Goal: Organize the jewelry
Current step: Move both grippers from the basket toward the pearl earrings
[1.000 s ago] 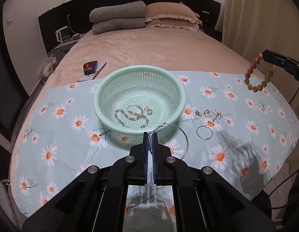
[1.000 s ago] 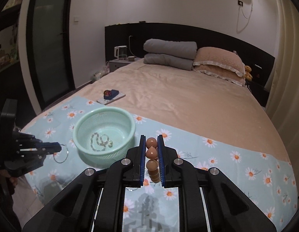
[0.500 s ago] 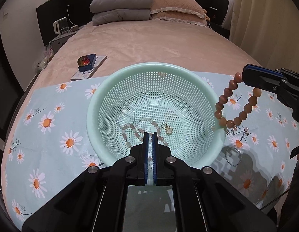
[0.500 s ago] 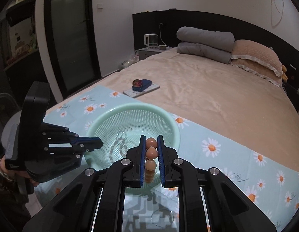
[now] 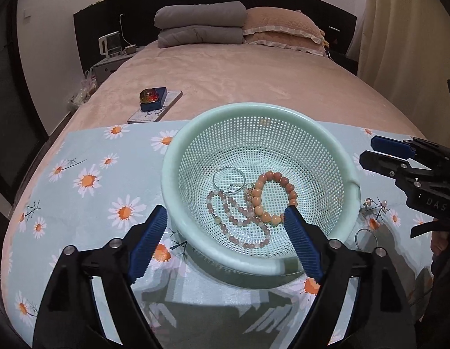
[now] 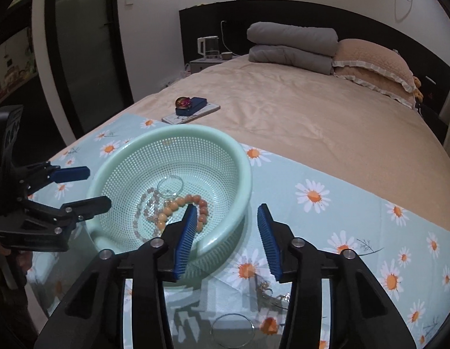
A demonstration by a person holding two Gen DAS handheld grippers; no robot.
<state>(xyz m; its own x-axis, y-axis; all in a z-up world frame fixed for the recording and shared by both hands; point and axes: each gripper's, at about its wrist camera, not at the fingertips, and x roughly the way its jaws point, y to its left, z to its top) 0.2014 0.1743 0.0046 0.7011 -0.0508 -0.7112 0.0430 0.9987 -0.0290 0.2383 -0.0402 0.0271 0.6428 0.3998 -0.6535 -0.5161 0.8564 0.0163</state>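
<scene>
A mint green mesh basket (image 5: 196,151) (image 6: 239,163) sits on the daisy cloth. Inside lie an orange bead bracelet (image 5: 273,196) (image 6: 181,203), a pale pink bead bracelet (image 5: 239,221) (image 6: 143,212) and a thin silver hoop (image 5: 228,176) (image 6: 170,184). My left gripper (image 5: 225,232) is open and empty over the basket's near rim. My right gripper (image 6: 225,232) is open and empty above the basket's right rim; it also shows in the left wrist view (image 5: 376,151). A silver hoop (image 6: 232,330) (image 5: 366,237) and small earrings (image 6: 268,290) (image 5: 373,203) lie on the cloth right of the basket.
The daisy-print cloth (image 5: 79,197) (image 6: 341,203) covers the foot of a beige bed. A blue box with a round ornament (image 5: 152,100) (image 6: 190,104) rests on a flat card behind the basket. Folded grey blankets (image 5: 198,26) and a pillow (image 5: 283,29) lie at the headboard.
Both grippers have opened. The orange bead bracelet left my right gripper and now lies in the basket. The silver hoop that my left gripper carried also lies in the basket.
</scene>
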